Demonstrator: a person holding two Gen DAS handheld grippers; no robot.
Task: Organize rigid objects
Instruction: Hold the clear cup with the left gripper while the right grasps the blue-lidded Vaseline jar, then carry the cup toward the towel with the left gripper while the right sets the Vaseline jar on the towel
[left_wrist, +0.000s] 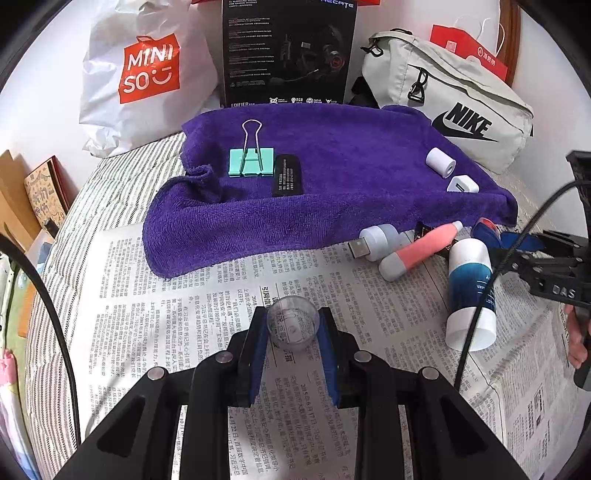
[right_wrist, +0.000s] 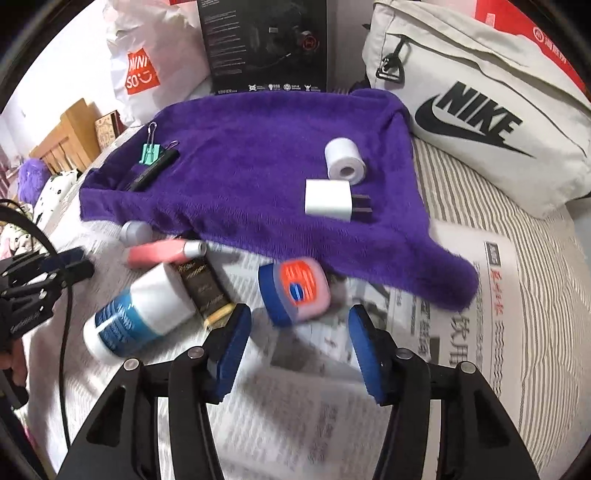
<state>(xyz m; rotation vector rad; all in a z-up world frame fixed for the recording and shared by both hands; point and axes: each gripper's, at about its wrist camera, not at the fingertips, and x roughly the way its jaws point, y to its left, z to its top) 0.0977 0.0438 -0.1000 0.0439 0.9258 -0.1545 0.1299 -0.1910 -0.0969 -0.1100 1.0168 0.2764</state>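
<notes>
Gripping clear cup (left_wrist: 293, 324), left gripper (left_wrist: 293, 334) carries toward purple towel (left_wrist: 332, 184); right gripper (right_wrist: 295, 334) jaws released, nxt: Vaseline jar (right_wrist: 295, 291) before towel.

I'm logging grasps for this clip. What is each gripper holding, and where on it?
Left gripper: a small clear cup, pinched across its side walls. Right gripper: nothing; its fingers stand apart.

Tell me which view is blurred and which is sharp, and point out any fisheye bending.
Left wrist view: sharp; the newspaper print is crisp, and the clear plastic cup in the left gripper is well defined. Right wrist view: motion-smeared near the right gripper, with the blue-lidded jar and white bottle soft. Both views bend toward dark rounded corners; lighting is even.
</notes>
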